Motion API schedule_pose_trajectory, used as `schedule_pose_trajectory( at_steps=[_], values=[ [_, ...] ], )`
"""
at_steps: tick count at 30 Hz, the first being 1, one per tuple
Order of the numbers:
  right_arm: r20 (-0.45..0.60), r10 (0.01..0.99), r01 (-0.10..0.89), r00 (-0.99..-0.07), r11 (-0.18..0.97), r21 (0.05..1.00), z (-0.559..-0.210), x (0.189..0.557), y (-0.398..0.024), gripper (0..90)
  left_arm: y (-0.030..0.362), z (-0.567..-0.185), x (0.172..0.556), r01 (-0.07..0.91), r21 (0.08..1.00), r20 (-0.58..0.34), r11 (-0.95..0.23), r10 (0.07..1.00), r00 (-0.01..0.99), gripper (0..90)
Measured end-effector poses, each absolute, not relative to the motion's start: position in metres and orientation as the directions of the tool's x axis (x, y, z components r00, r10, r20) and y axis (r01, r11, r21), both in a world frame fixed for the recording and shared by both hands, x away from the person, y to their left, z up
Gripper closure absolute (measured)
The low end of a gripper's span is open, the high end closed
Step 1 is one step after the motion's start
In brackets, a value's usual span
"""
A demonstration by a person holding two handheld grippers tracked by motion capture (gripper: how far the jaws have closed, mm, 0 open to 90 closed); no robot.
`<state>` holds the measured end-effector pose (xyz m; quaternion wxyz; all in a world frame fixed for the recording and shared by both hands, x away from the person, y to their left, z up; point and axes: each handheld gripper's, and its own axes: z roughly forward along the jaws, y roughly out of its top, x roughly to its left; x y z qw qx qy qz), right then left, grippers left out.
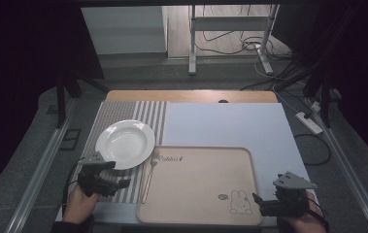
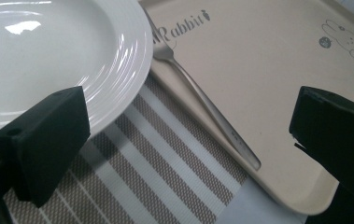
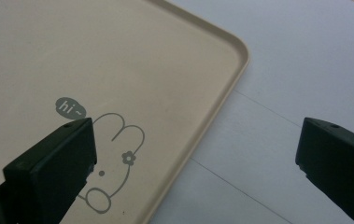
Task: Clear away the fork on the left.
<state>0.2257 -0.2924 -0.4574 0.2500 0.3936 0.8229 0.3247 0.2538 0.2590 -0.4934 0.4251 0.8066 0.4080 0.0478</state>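
Note:
A white plate [image 1: 125,143] [image 2: 48,51] rests on a striped placemat [image 1: 118,116] [image 2: 165,182] at the left. A silver fork [image 1: 148,178] [image 2: 202,100] lies along the left rim of a beige tray [image 1: 201,184] [image 2: 268,70] [image 3: 95,60] printed with a rabbit. My left gripper [image 1: 118,183] [image 2: 188,140] is open, low over the placemat just in front of the plate and left of the fork. My right gripper [image 1: 259,201] [image 3: 195,158] is open over the tray's right front corner, nothing between its jaws.
A pale blue sheet [image 1: 225,126] [image 3: 296,70] covers the table under and beyond the tray. A wooden table edge [image 1: 191,95] runs along the back. Beyond it stand a metal frame [image 1: 230,29] and floor cables [image 1: 249,46].

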Motion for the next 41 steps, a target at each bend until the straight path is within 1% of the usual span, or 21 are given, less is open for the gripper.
schedule_pose_trajectory(
  at_steps=[9,15,27,34,41],
  values=[
    [-0.154,0.813,0.489,-0.562,0.476,0.731,-0.457,0.226,-0.293,0.0,0.268,-0.496,0.241,0.631,0.709,-0.251,-0.316,0.723,0.643,0.0],
    [-0.156,0.812,0.488,-0.562,0.478,0.731,-0.458,0.226,-0.292,0.0,0.274,-0.494,0.234,0.629,0.723,-0.256,-0.286,0.735,0.628,0.0],
    [-0.158,0.812,0.489,-0.561,0.480,0.729,-0.458,0.226,-0.292,0.0,0.279,-0.491,0.222,0.628,0.725,-0.237,-0.283,0.754,0.613,0.0],
    [-0.159,0.814,0.489,-0.558,0.478,0.730,-0.457,0.226,-0.292,0.0,0.286,-0.490,0.214,0.622,0.740,-0.253,-0.257,0.750,0.611,0.0],
    [-0.164,0.810,0.487,-0.563,0.486,0.726,-0.458,0.226,-0.292,0.0,0.284,-0.490,0.215,0.625,0.732,-0.249,-0.271,0.748,0.615,0.0]
  ],
)
